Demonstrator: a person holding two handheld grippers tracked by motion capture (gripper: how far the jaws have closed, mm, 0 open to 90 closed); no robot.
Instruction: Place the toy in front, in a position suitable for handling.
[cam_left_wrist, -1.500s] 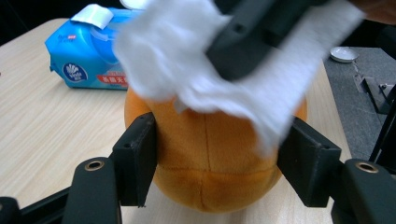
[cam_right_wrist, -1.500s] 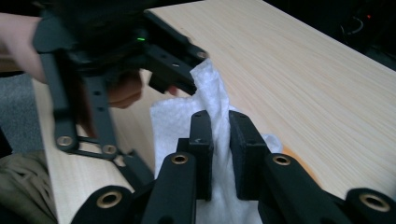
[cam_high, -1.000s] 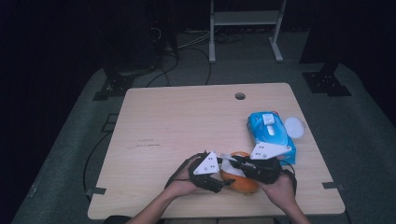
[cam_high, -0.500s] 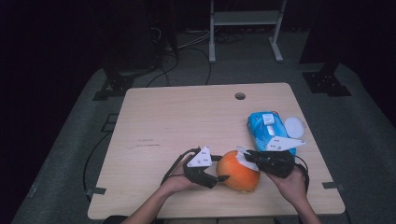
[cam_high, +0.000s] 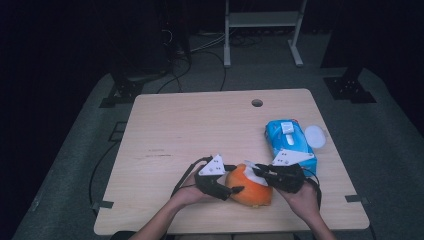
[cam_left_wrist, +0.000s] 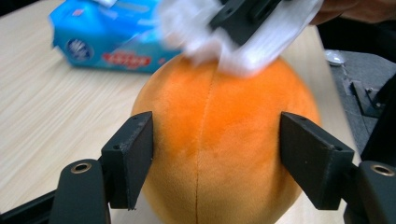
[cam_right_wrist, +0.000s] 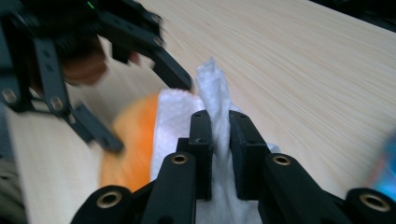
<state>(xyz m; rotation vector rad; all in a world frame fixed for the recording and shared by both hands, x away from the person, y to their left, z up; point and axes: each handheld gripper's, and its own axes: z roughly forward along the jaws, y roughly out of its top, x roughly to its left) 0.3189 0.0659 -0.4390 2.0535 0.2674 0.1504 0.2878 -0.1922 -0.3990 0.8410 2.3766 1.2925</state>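
Note:
An orange plush ball (cam_high: 250, 187) rests on the wooden table (cam_high: 200, 125) near its front edge. My left gripper (cam_high: 234, 189) reaches it from the left. In the left gripper view the jaws (cam_left_wrist: 215, 154) straddle the ball (cam_left_wrist: 219, 140), both pads against its sides; they have just been opening, with the ball still between them. My right gripper (cam_high: 257, 170) comes from the right, shut on a white wipe (cam_right_wrist: 215, 84), the jaws (cam_right_wrist: 220, 135) pinching its fold. The wipe (cam_left_wrist: 261, 42) lies on top of the ball (cam_right_wrist: 130, 140).
A blue pack of wipes (cam_high: 290, 137) lies right behind my right hand, with a white round lid (cam_high: 315, 135) beside it. A cable hole (cam_high: 257, 103) sits near the table's far edge. Dark floor, cables and stands surround the table.
My two grippers have drawn apart, the left one moving left, so the orange ball now shows between them. The right gripper still holds the wipe on the ball's top.

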